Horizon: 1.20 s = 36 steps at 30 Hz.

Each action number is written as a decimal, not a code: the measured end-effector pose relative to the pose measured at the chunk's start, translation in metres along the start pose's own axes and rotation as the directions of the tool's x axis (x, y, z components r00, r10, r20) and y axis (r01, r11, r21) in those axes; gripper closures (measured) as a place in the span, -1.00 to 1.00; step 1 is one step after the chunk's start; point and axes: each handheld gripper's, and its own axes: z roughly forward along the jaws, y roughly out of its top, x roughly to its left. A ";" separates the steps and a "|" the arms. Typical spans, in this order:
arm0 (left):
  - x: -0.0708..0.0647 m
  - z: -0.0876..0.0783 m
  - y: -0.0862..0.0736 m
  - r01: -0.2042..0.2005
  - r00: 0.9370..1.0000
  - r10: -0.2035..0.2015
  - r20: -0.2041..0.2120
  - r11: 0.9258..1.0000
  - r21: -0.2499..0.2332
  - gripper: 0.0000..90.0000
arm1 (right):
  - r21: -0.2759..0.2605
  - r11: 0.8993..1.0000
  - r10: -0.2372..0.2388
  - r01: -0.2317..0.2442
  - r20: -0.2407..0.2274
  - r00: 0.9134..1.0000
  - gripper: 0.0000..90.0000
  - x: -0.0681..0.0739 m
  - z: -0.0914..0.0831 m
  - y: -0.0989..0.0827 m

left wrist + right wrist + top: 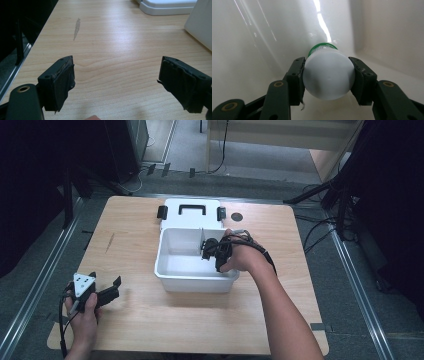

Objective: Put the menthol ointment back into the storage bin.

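High view: a white bin (172, 270) is seen at the centre of the frame on the wooden surface (150, 320), with its lid (192, 212) lying flat just behind it, toward the top of the frame. The right claw (207, 251) is lowered inside the bin, right of centre, beside an inner divider (202, 237). The left claw (112, 287) is held at the lower left of the frame, well apart from the bin.

Right gripper view: the right claw (328, 77) is shown closed on a white bottle (328, 75) with a green cap (322, 47); both pads are pressed against the bottle's sides at the frame's centre, with the bin's white walls all around.

Left gripper view: the left claw (116, 80) is shown open, its jaws spread wide over bare wood, nothing being held between them. A corner of the bin (200, 25) is visible at the upper right.
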 end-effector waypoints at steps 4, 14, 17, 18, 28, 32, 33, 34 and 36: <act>0.000 0.000 0.000 -0.002 1.000 0.002 0.000 1.000 0.001 -0.69 | -0.011 1.000 0.014 -0.014 -0.041 0.999 0.15 0.002 -0.003 0.002; 0.000 0.000 0.000 0.000 1.000 0.000 0.000 1.000 0.000 -0.69 | -0.028 0.999 0.029 -0.031 -0.077 0.997 0.15 0.000 0.004 0.006; 0.000 0.000 0.000 0.000 1.000 0.000 0.001 1.000 0.000 -0.69 | -0.025 0.999 0.042 -0.045 -0.096 0.994 0.15 0.000 0.009 0.005; 0.000 0.000 0.000 0.000 1.000 0.000 0.001 1.000 0.000 -0.69 | -0.032 0.998 0.043 -0.047 -0.109 0.993 0.15 0.000 0.011 0.005; 0.000 0.000 0.000 -0.005 1.000 0.005 0.001 1.000 0.004 -0.69 | 0.008 0.998 0.064 -0.064 -0.130 0.989 0.15 0.002 0.016 0.007; 0.000 0.000 0.000 -0.005 1.000 0.005 0.000 1.000 0.004 -0.69 | 0.029 0.998 0.055 -0.052 -0.122 0.991 0.14 0.002 0.018 0.008; 0.000 0.000 0.000 -0.004 1.000 0.004 0.001 1.000 0.004 -0.69 | 0.033 0.998 0.055 -0.051 -0.122 0.991 0.14 0.002 0.018 0.009; 0.000 0.000 0.000 -0.002 1.000 0.002 0.001 1.000 0.003 -0.69 | 0.038 0.998 0.054 -0.050 -0.121 0.991 0.14 0.002 0.018 0.009; 0.000 0.000 0.000 0.000 1.000 0.000 0.001 1.000 0.002 -0.69 | 0.044 0.998 0.053 -0.048 -0.120 0.991 0.14 0.003 0.019 0.009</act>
